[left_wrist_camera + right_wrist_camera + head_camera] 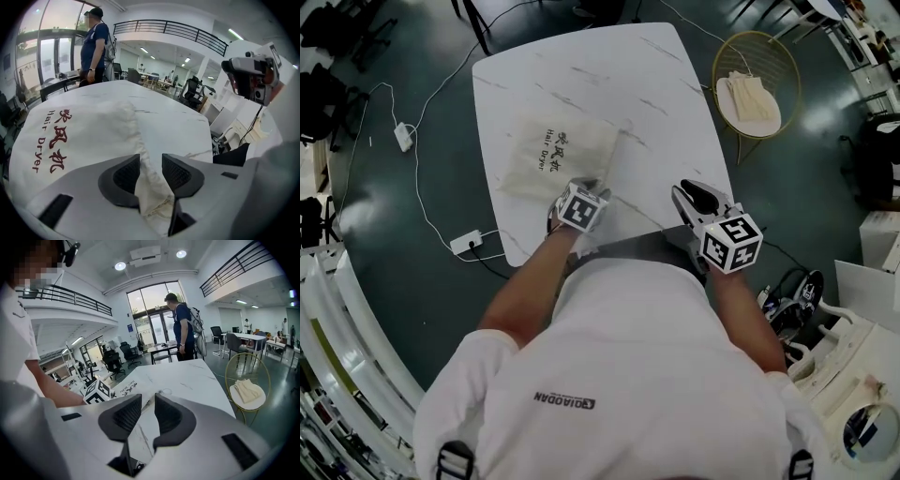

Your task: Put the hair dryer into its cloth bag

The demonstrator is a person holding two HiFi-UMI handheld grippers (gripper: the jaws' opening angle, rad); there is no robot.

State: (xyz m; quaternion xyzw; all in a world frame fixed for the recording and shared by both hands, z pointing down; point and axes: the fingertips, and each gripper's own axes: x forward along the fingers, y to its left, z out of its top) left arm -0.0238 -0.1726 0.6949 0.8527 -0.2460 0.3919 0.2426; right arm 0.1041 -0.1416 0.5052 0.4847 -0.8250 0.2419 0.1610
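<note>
The bag [553,155], cream cloth printed "Hair Dryer", lies crumpled on the white table [666,103], its near corner toward you. The dryer itself shows in no view, and nothing tells whether it is already inside the bag or off the table altogether. Your left gripper [592,186] is down at that near corner; its own view has the jaws a narrow way apart with a bunched fold of the bag's edge [149,180] standing between them, so you appear to have hold of the cloth. Your right gripper [694,195] hangs above the table's near right edge, well apart from the bag, its jaws drawn almost together on nothing [148,411], only bare marble showing through the slit. By these pictures the job looks barely started: the mouth isn't visibly spread and no dryer is in hand. Still to do, most likely, is finding the dryer, opening the bag and sliding it in. A gold wire chair [787,56] stands beyond the table's far right corner.
</note>
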